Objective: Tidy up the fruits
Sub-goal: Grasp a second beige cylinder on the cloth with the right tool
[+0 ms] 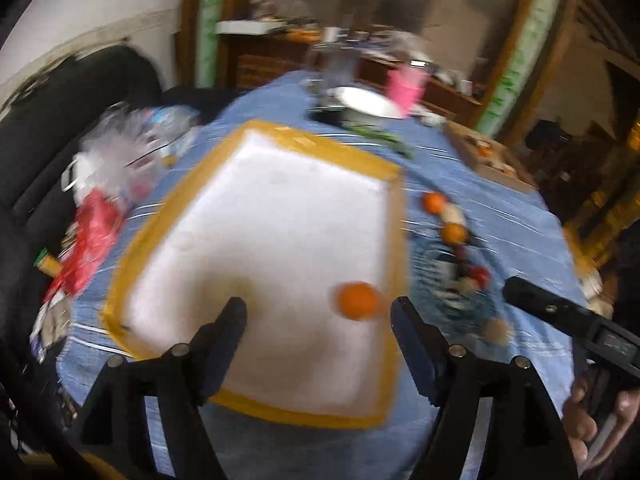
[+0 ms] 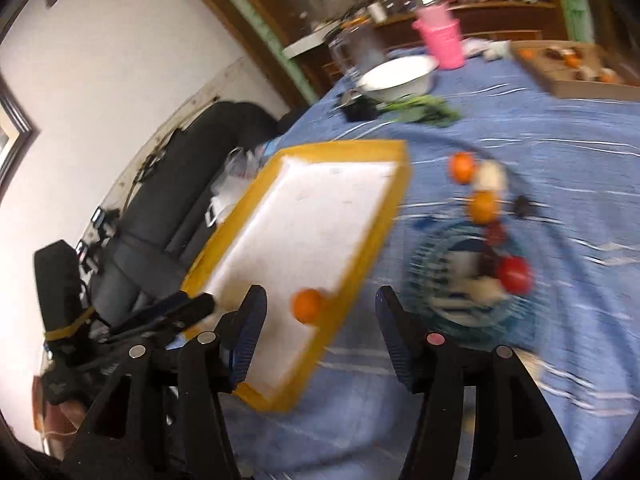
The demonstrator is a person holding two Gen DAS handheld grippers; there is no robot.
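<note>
A white tray with a yellow rim (image 1: 256,128) (image 2: 340,148) lies on the blue tablecloth. One orange (image 1: 357,301) (image 2: 307,305) sits inside it at the near right corner. More fruits lie right of the tray: two oranges (image 1: 435,203) (image 2: 462,167), pale fruits, a red one (image 2: 514,274), around a blue patterned plate (image 1: 432,264) (image 2: 424,256). My left gripper (image 1: 318,312) is open and empty above the tray's near end. My right gripper (image 2: 320,300) is open and empty, the orange between its fingers beyond them. Both views are blurred.
At the table's far end stand a white bowl (image 2: 396,74), a pink cup (image 2: 440,38), green leaves (image 2: 424,106) and a cardboard box of fruit (image 2: 568,64). Plastic bags and red packets (image 1: 96,216) lie left of the tray. A dark sofa (image 2: 160,208) is at the left.
</note>
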